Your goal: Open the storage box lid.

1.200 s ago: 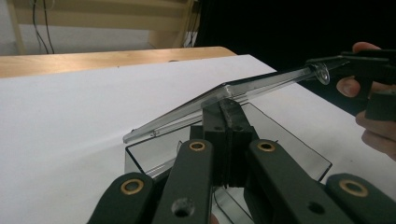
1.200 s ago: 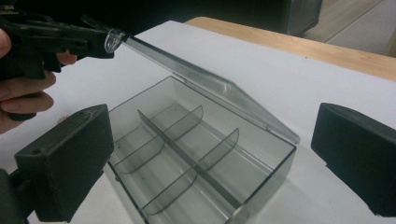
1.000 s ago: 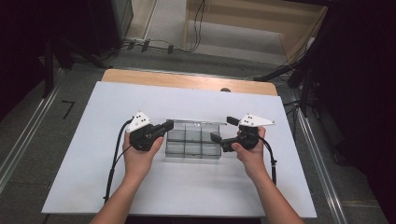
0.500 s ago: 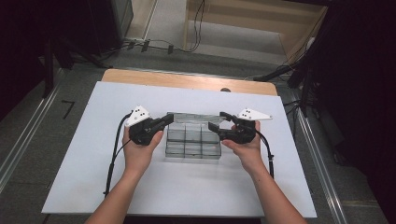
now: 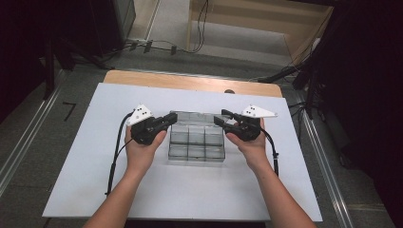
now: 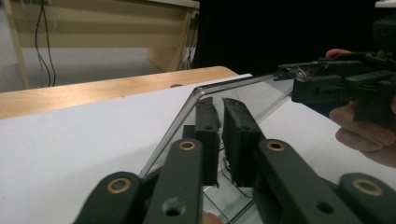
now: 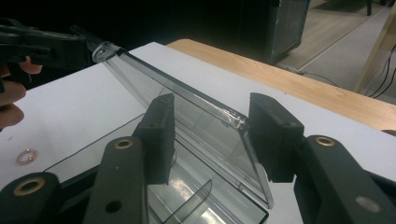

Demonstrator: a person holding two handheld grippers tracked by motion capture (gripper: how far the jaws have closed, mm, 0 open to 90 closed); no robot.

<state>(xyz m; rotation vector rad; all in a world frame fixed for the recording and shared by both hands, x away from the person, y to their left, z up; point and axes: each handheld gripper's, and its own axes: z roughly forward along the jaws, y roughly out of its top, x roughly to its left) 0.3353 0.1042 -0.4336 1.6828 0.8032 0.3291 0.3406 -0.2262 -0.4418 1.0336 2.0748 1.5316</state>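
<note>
A: Lifting is under way on the clear hinged lid [image 7: 187, 112] of the transparent plastic compartment box [image 5: 196, 145], which sits mid-way across the white table sheet [image 5: 85, 156], between the two hands.

B: Grip state?

A: The left gripper [image 6: 223, 128] is seen in its own view with jaws drawn nearly together, only a thin gap between the pads; the lid's left edge appears to be pinched there, though the contact itself is partly hidden behind the clear plastic. The right gripper [image 7: 212, 135] is seen with jaws spread wide, the lid's near corner lying between them and not clamped.

B: Lid position?

A: Tilted up from the box, held at a slant; it is neither flat shut nor laid fully back. In the right gripper view the inner dividers [image 7: 187, 200] are exposed below it. The compartments look empty as far as can be made out.

B: Progress?

A: Judged roughly half done. The lid has been freed from the base and raised. Left to do, by the look of it: the swing past upright and the lid's release. Whether the box is being opened or closed cannot be told from this moment alone.
</note>
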